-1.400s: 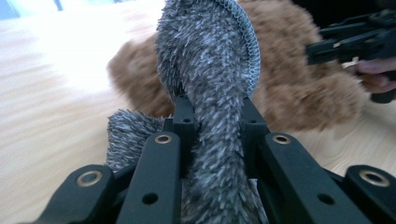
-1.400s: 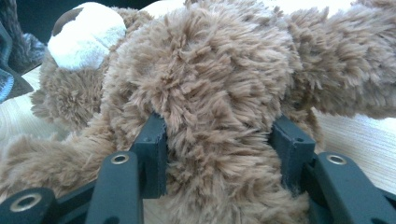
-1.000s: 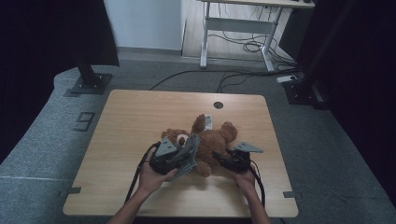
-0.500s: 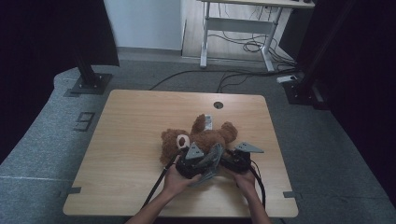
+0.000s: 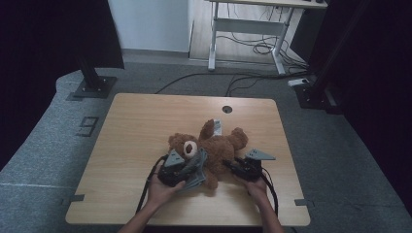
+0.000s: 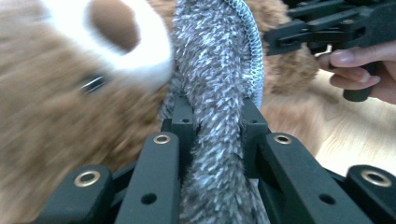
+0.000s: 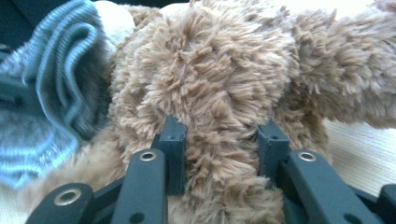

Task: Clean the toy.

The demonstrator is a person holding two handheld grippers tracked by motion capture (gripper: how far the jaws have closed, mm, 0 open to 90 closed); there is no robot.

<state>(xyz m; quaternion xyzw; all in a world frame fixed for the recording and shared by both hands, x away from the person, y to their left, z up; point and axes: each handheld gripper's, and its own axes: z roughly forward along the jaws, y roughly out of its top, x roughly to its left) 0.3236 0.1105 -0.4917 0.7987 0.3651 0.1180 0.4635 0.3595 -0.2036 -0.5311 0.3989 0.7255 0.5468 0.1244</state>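
Observation:
A brown teddy bear (image 5: 218, 145) lies on its back in the middle of the wooden table (image 5: 141, 121), head to the left. My left gripper (image 5: 187, 171) sits at the bear's head, shut on a grey knitted cloth (image 5: 198, 167). In the left gripper view the cloth (image 6: 215, 88) is pinched between the jaws of that gripper (image 6: 215, 121), right beside the bear's white muzzle (image 6: 116, 37). My right gripper (image 7: 219, 140) has just been closing, and its pads press into a furry limb of the bear (image 7: 215, 79). From above it (image 5: 236, 167) sits at the bear's lower right side.
A white tag (image 5: 217, 127) sticks out at the bear's upper side. A round cable hole (image 5: 227, 109) lies near the table's far edge. Black stand feet (image 5: 92, 87) and a white desk frame (image 5: 243, 34) stand on the floor behind.
My left gripper swung right over the bear with the grey cloth, then came back left and lower beside the head. The right hand stayed put while its jaws narrowed on the bear's limb.

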